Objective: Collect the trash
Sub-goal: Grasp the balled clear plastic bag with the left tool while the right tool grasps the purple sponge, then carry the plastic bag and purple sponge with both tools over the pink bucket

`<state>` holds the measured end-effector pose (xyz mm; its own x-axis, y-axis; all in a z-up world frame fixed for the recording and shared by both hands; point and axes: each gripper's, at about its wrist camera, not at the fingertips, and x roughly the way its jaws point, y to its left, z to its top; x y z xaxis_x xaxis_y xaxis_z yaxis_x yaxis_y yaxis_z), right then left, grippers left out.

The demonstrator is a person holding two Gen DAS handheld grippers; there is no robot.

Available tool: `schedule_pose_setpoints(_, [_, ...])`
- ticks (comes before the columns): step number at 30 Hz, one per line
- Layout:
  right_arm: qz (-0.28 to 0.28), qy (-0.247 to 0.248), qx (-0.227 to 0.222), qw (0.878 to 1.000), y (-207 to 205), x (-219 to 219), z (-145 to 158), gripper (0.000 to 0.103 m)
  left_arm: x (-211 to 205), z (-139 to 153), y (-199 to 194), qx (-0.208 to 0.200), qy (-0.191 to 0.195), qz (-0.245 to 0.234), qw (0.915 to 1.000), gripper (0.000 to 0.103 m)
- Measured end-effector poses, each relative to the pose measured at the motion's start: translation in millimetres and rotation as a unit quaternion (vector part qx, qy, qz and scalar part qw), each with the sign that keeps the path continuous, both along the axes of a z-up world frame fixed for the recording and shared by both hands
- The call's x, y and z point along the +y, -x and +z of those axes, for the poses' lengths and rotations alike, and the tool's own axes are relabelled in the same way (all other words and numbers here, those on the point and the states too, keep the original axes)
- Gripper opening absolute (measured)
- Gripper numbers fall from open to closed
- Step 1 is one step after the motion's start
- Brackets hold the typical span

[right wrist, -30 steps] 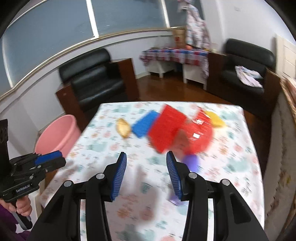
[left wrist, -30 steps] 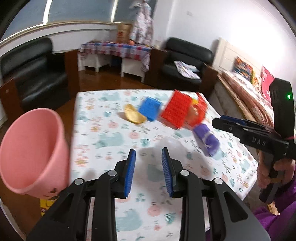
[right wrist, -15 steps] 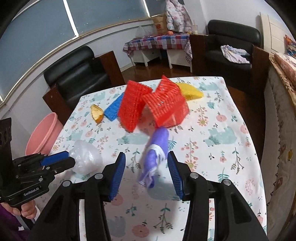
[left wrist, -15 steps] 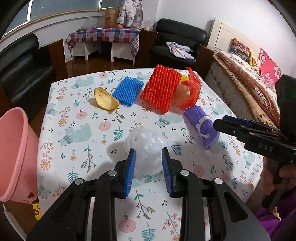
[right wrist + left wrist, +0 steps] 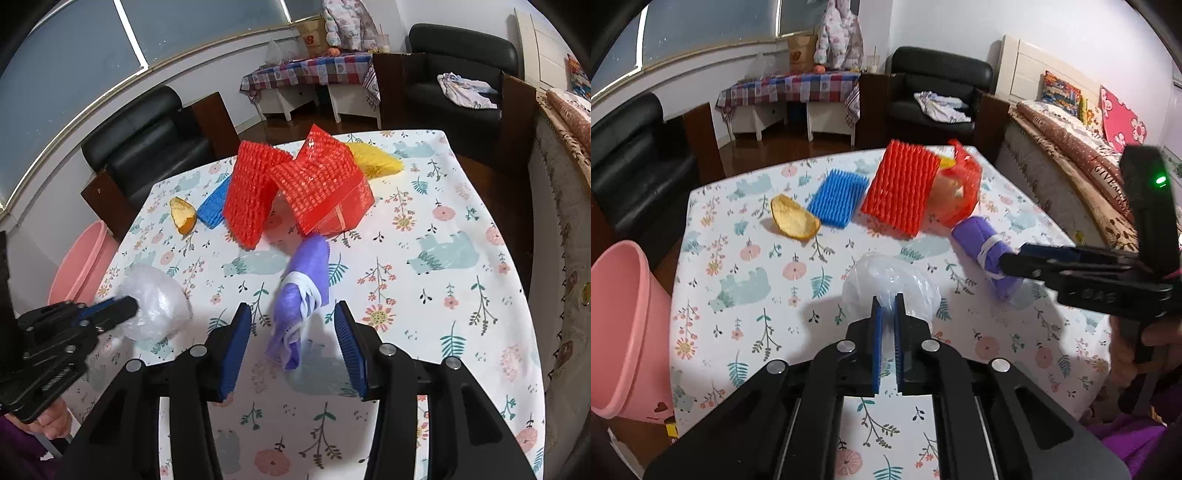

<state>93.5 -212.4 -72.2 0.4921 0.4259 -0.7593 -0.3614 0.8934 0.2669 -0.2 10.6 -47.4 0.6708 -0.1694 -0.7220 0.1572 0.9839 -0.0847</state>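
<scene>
My left gripper [image 5: 887, 306] is pinched on the clear plastic bag [image 5: 891, 286], which rests on the floral tablecloth [image 5: 746, 291]; my right gripper [image 5: 293, 325] stands wide, its blue pads flanking the purple bundle [image 5: 303, 291] lying on the cloth; the pink bin [image 5: 626, 332] stands just beside the table's left edge.

White tablecloth [image 5: 746, 280] with pastel flowers, ferns and teal bears; red nets [image 5: 258, 195], blue net [image 5: 837, 201], purple roll [image 5: 306, 280], clear bag [image 5: 890, 284], pink bin [image 5: 624, 328], orange peel [image 5: 793, 221].
</scene>
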Motion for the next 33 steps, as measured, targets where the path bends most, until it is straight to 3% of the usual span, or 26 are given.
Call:
schedule_pose_setpoints(2, [-0.003, 0.003, 0.013, 1.0, -2, 0, -5, 0.022, 2, 6, 4, -0.01, 0.004, -0.002, 0.9999, 0.005])
schedule_pose_setpoints(4, [-0.003, -0.014, 0.024, 1.0, -3, -2, -8, 0.017, 5, 11, 7, -0.017, 0.007, -0.001, 0.9998, 0.005])
schedule_pose_setpoints(11, [0.009, -0.002, 0.021, 1.0, 14, -3, 1, 0.015, 16, 19, 16, -0.033, 0.019, 0.007, 0.9992, 0.005])
schedule_pose_setpoints(20, [0.074, -0.022, -0.003, 0.997, 47, 19, 30, 0.015, 38, 28, 36, -0.06, 0.023, 0.032, 0.9974, 0.005])
schedule_pose_setpoints(27, [0.135, -0.048, -0.019, 0.989, 50, 72, 49, 0.015, 78, 40, 53, -0.082, 0.022, 0.088, 0.9925, 0.005])
schedule_pose_setpoints(33, [0.199, -0.076, -0.028, 0.977, 45, 133, 68, 0.015, 127, 55, 75, -0.105, 0.011, 0.157, 0.9818, 0.005])
